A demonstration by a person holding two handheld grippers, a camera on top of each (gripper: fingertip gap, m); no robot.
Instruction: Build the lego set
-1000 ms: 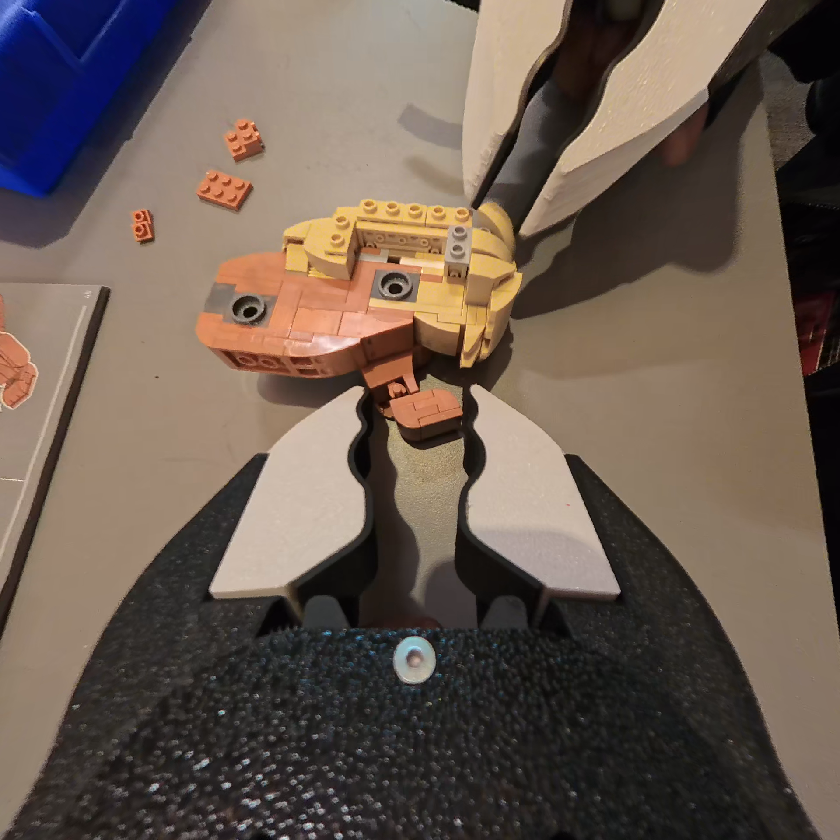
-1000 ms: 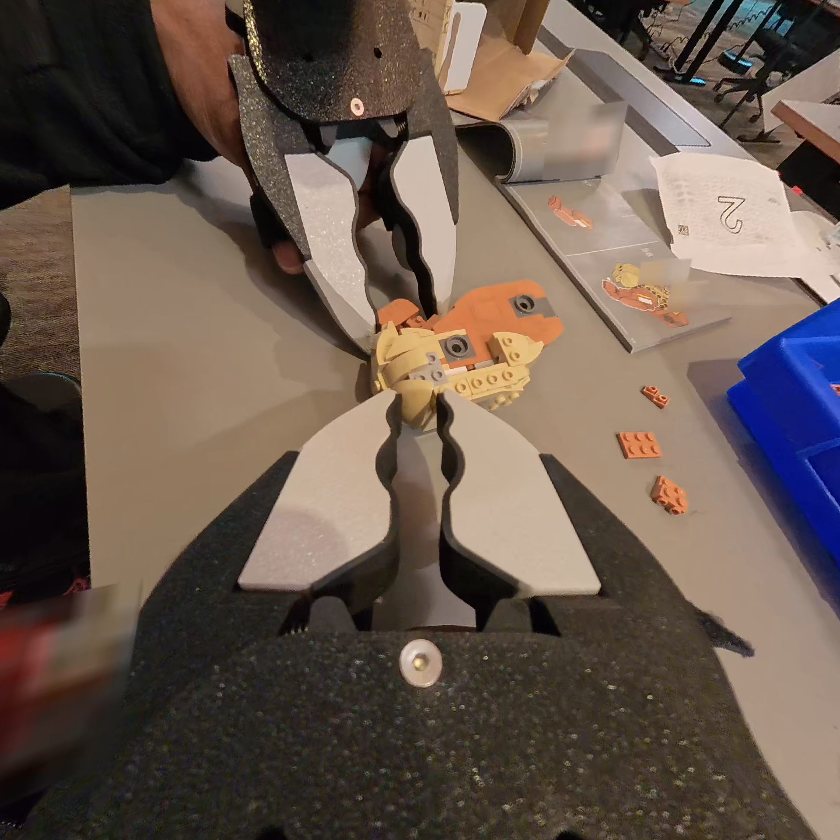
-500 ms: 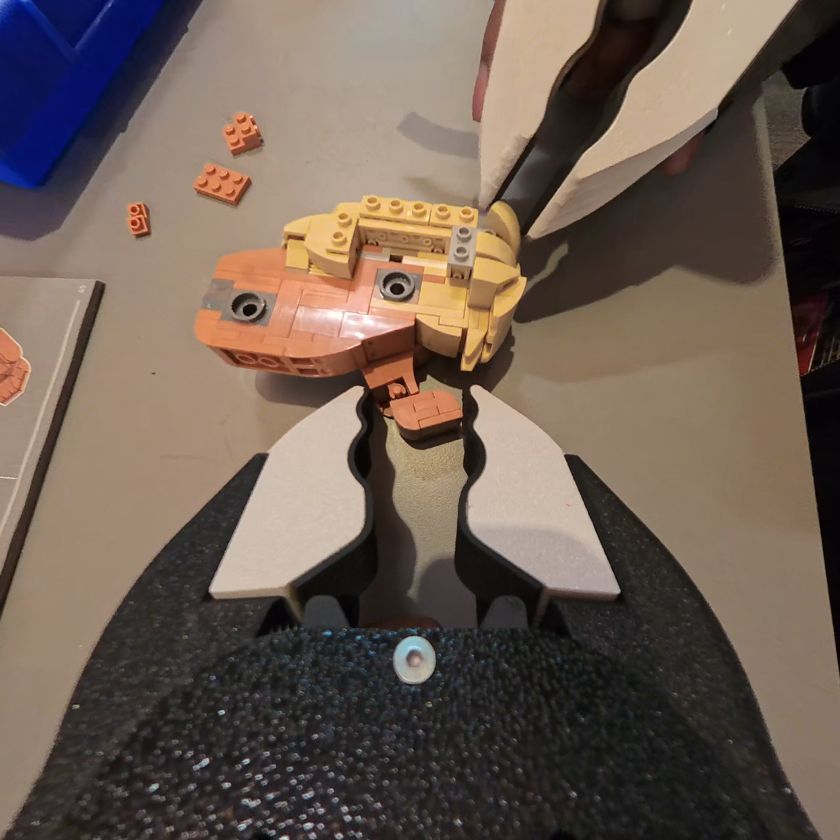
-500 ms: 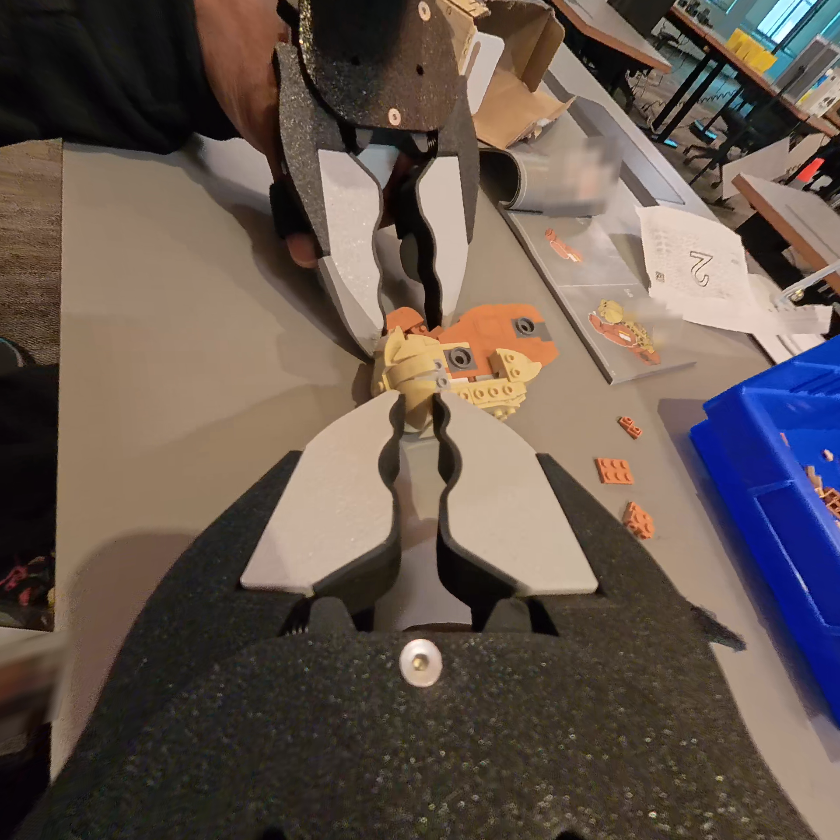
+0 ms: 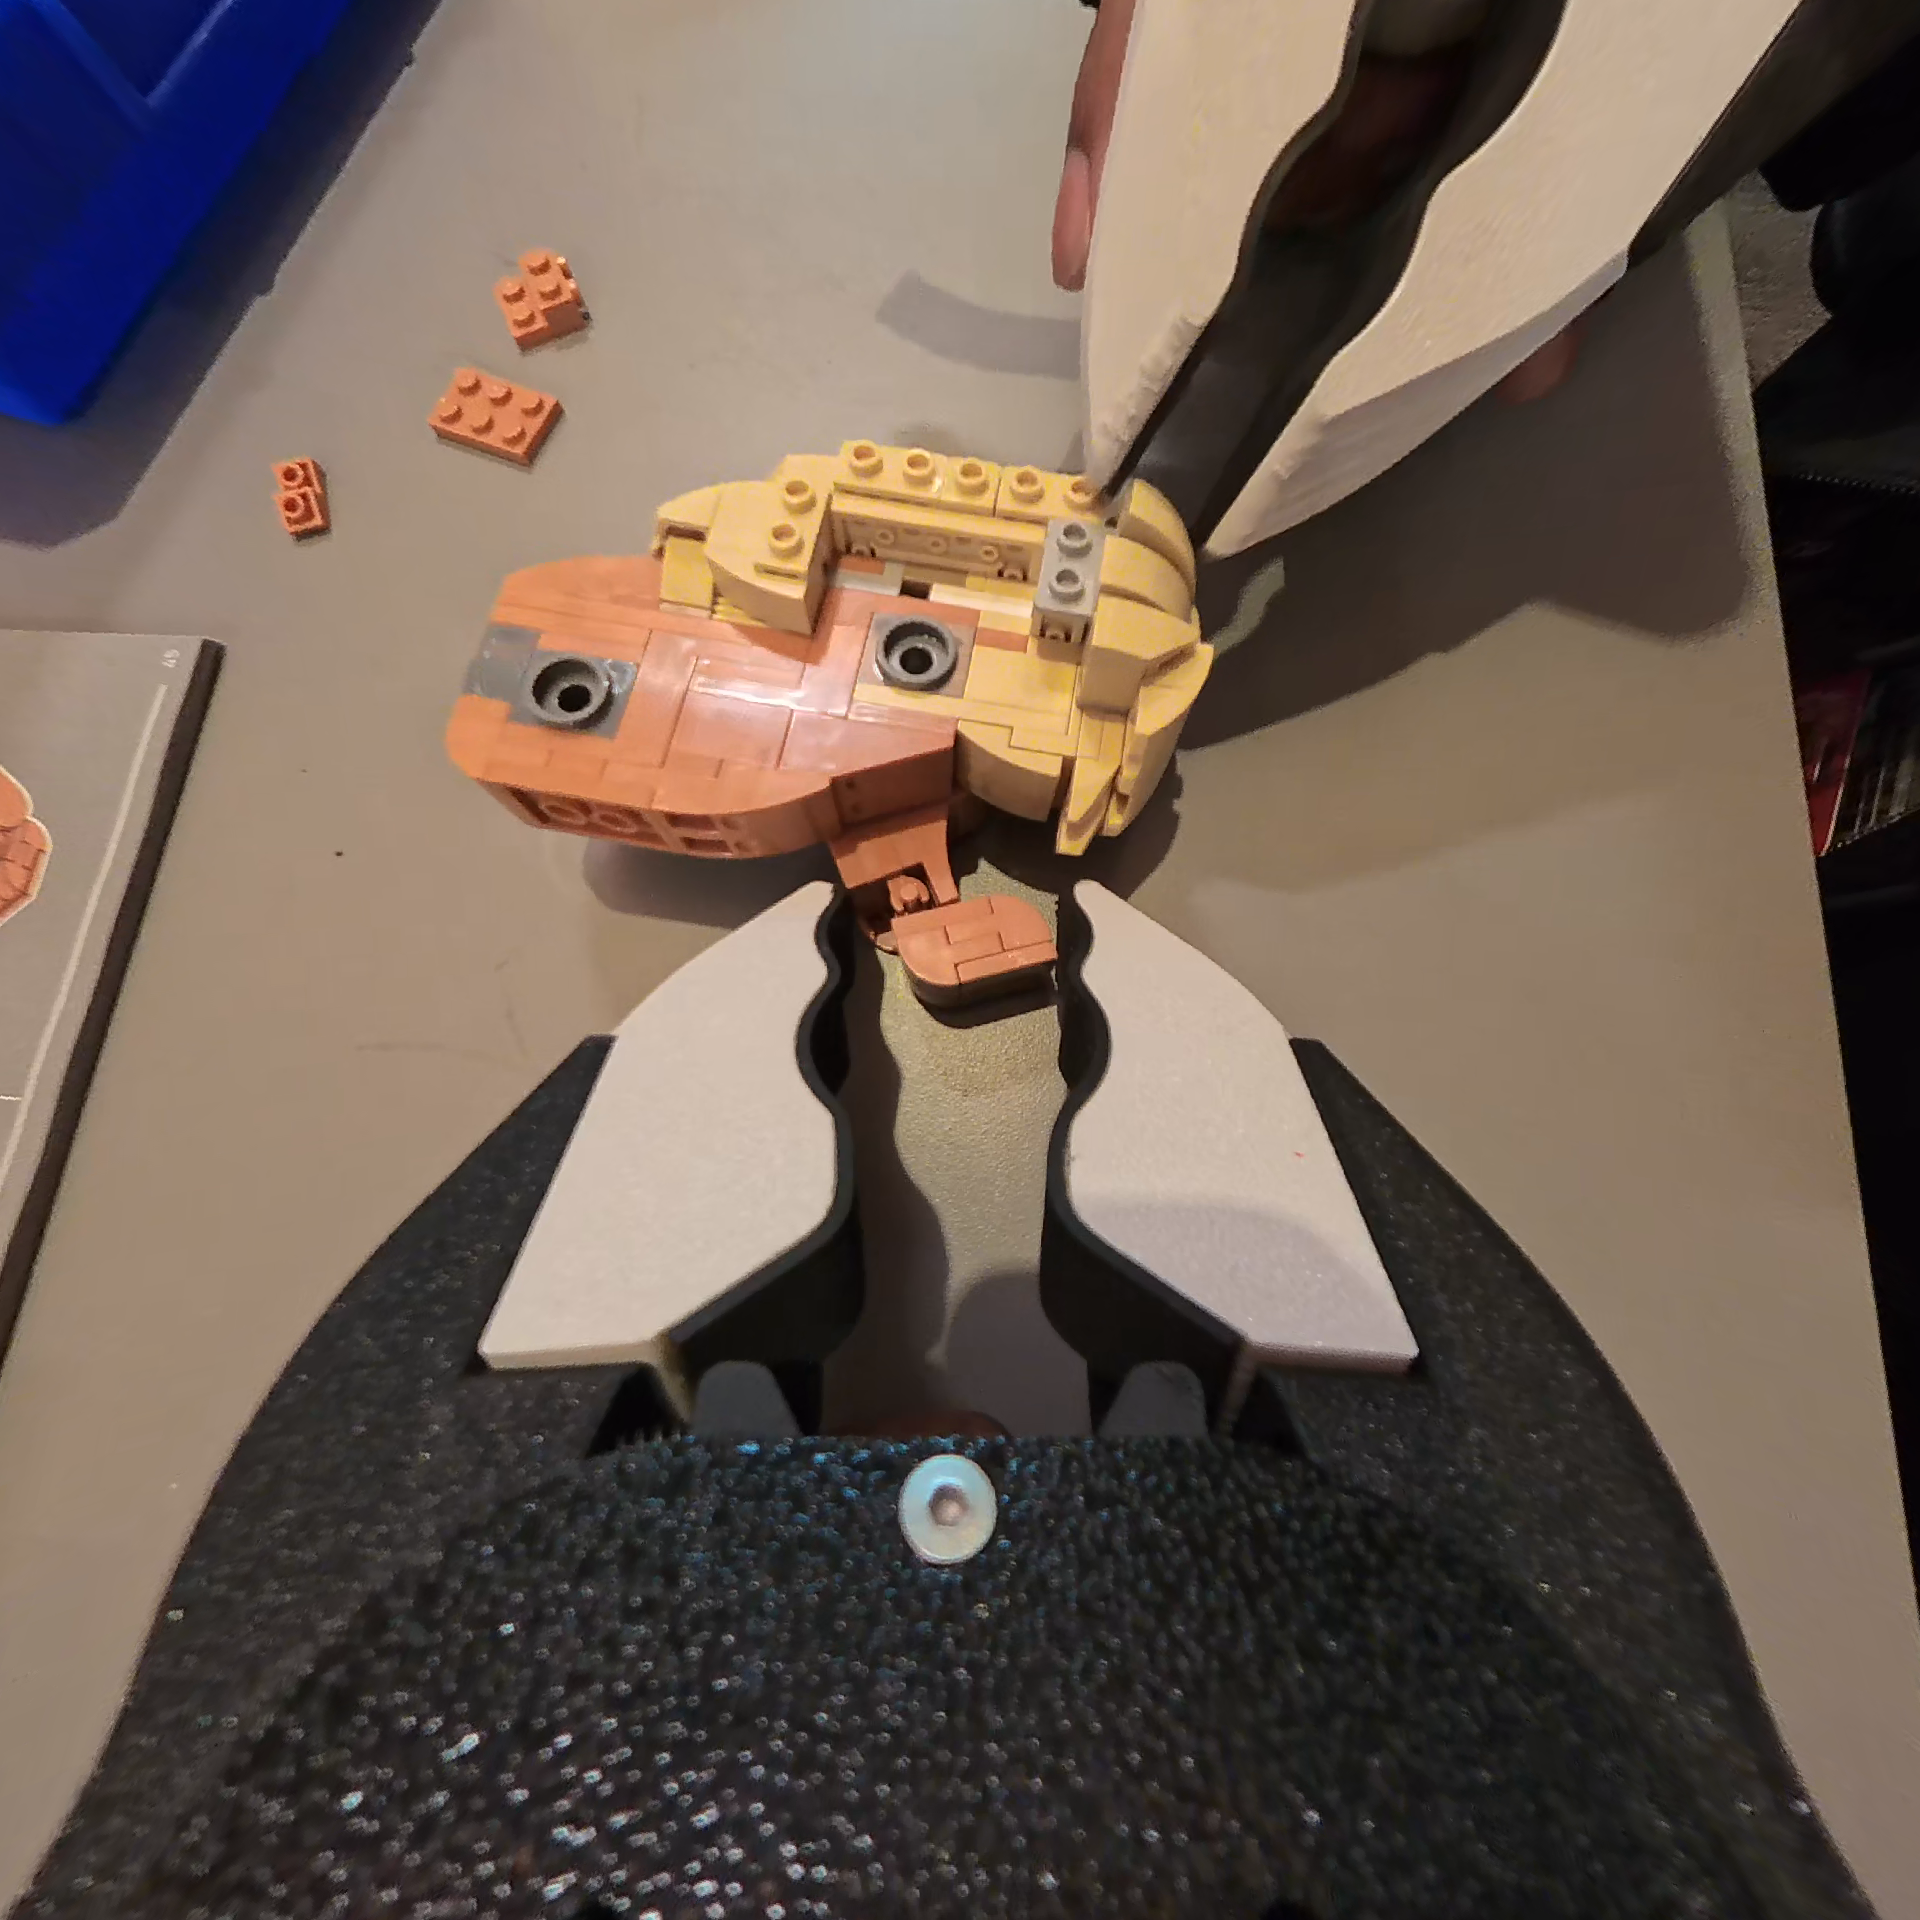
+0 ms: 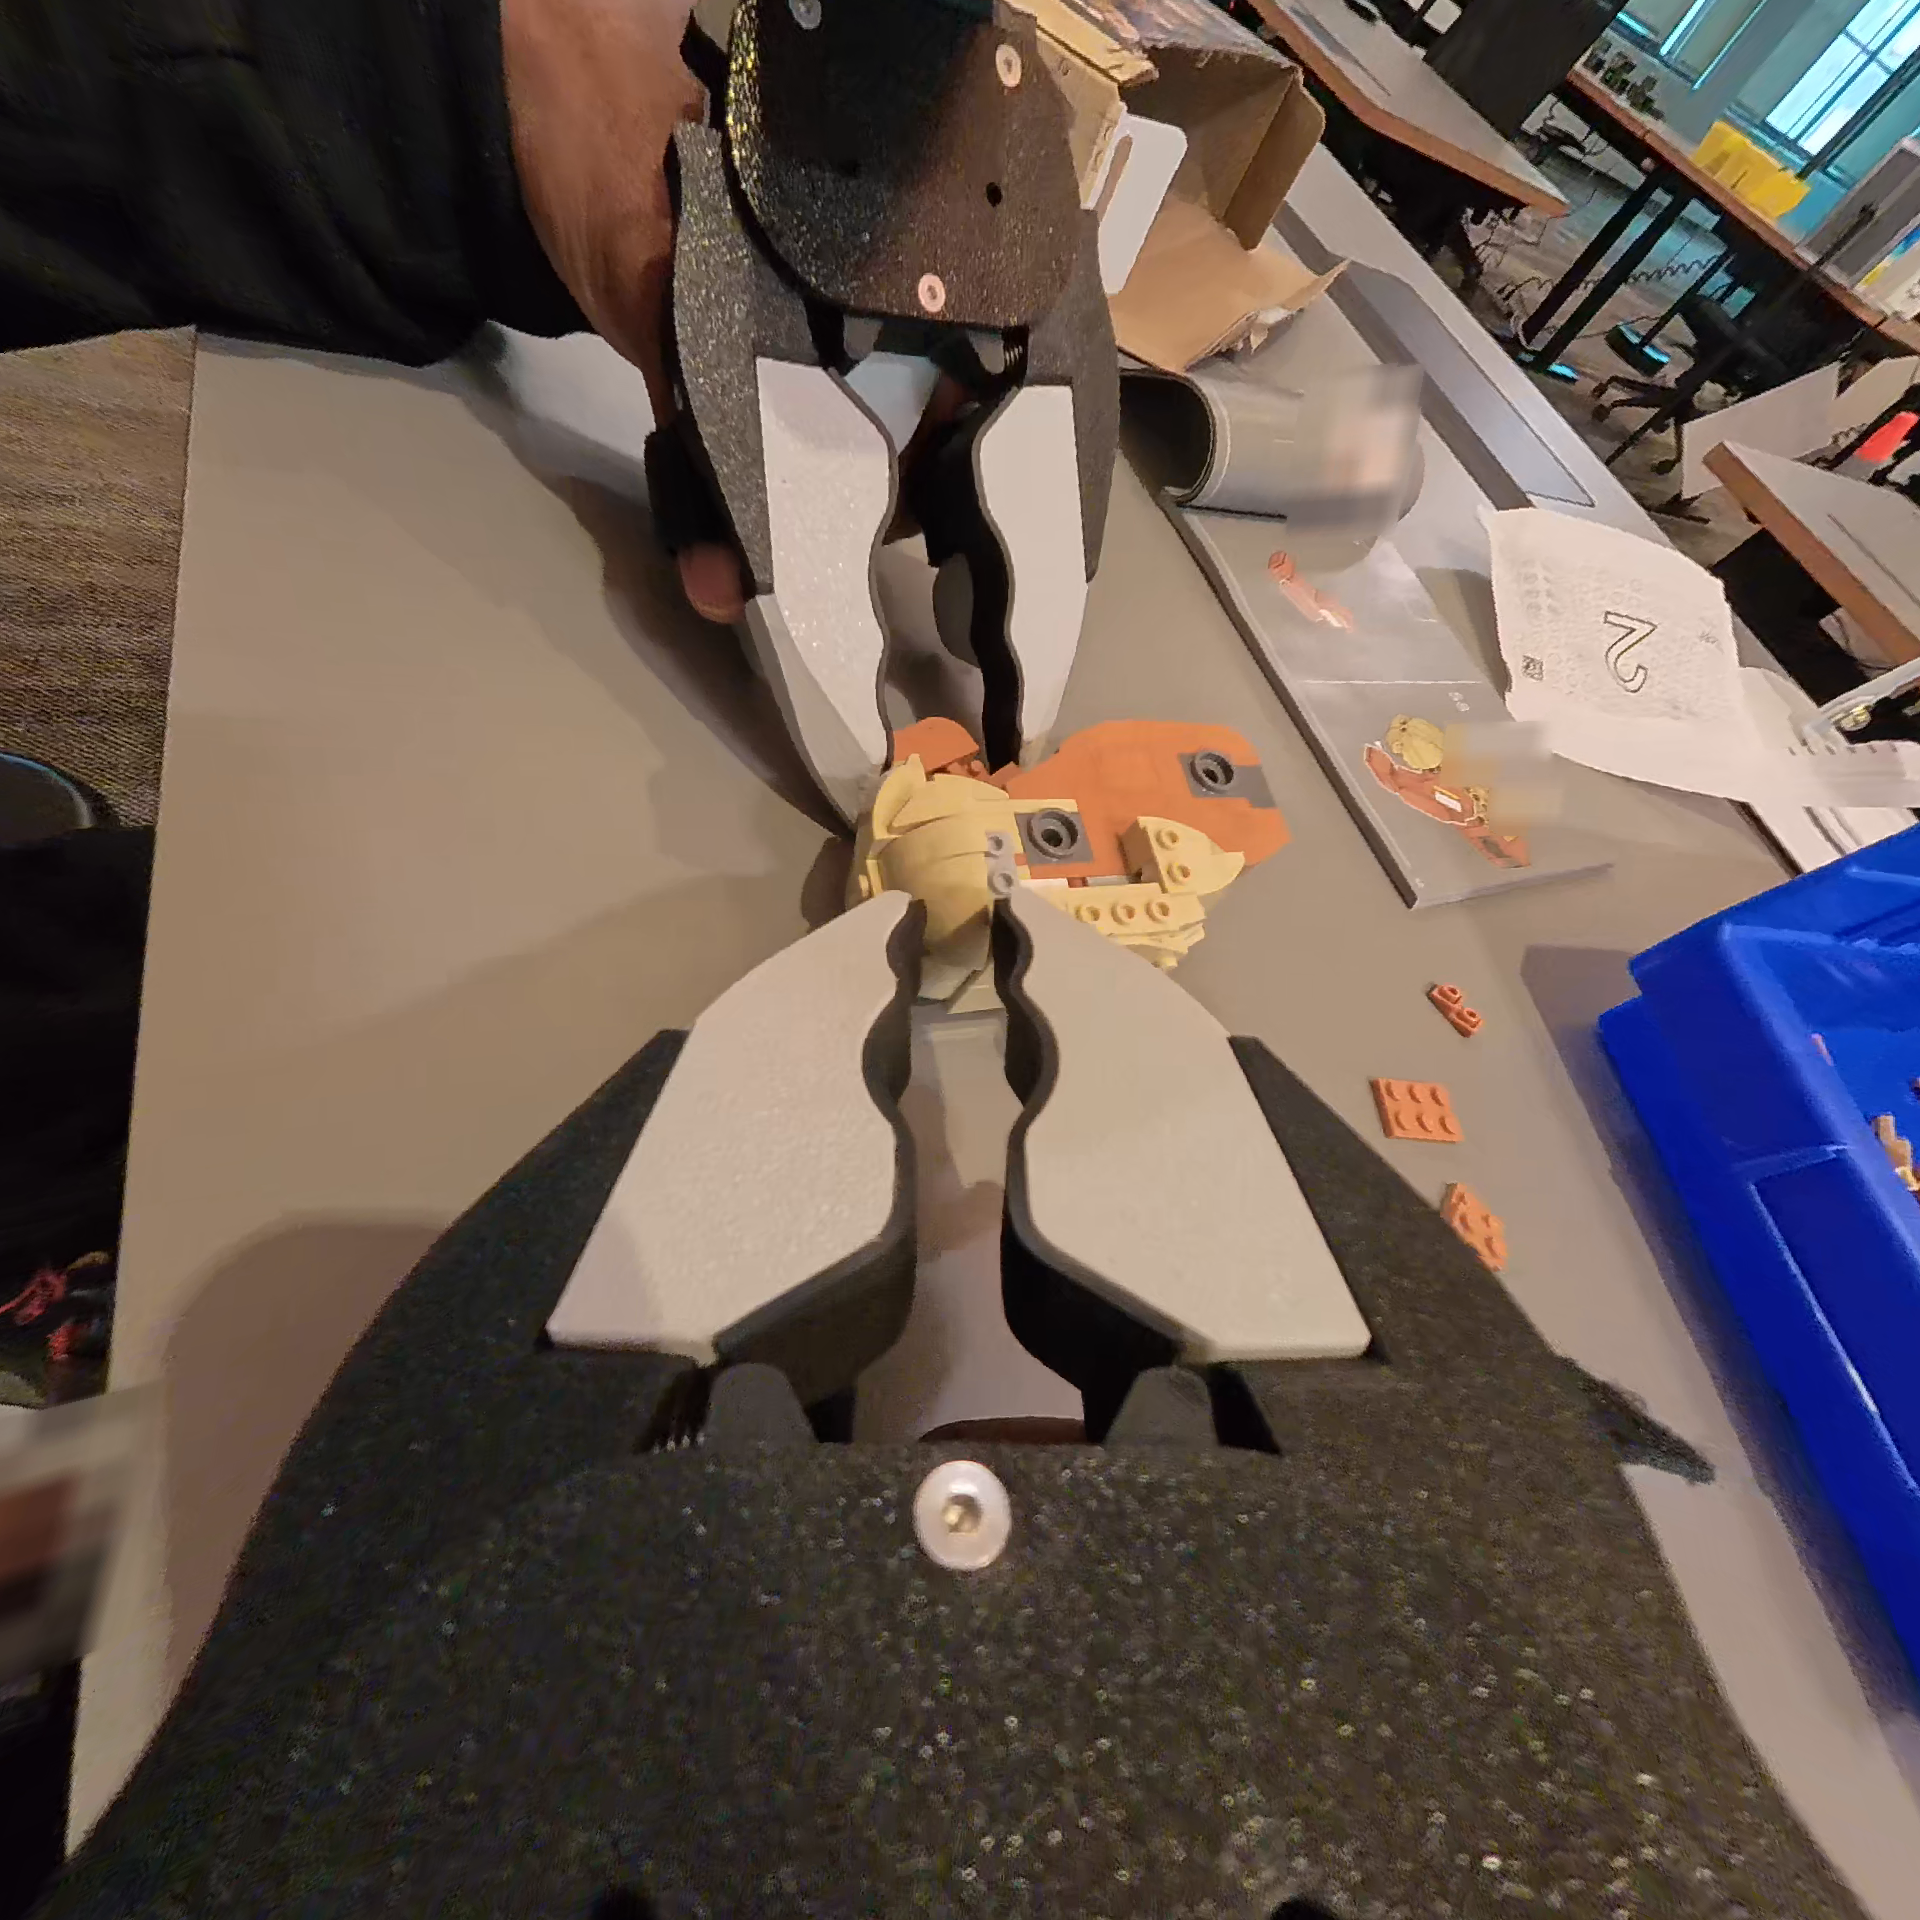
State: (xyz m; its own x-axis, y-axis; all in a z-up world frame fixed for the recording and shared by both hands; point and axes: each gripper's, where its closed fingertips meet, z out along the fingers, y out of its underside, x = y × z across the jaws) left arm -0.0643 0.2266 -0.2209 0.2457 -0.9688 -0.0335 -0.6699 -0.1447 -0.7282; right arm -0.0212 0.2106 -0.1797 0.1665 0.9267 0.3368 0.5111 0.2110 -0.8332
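So the left gripper (image 5: 951, 925) sits low on the grey table (image 5: 1455, 987), its fingers set narrowly either side of the little brown paw-like piece (image 5: 982, 940) sticking out of the lego model (image 5: 831, 665), can't tell if they're actually pinching it. The model lies flat mid-table, tan end facing the right gripper (image 6: 951, 920), which is closed onto that tan end. Further off sit three loose brown bricks (image 5: 497, 414), the instruction booklet (image 6: 1444, 748) and a blue bin (image 6: 1787, 1122)
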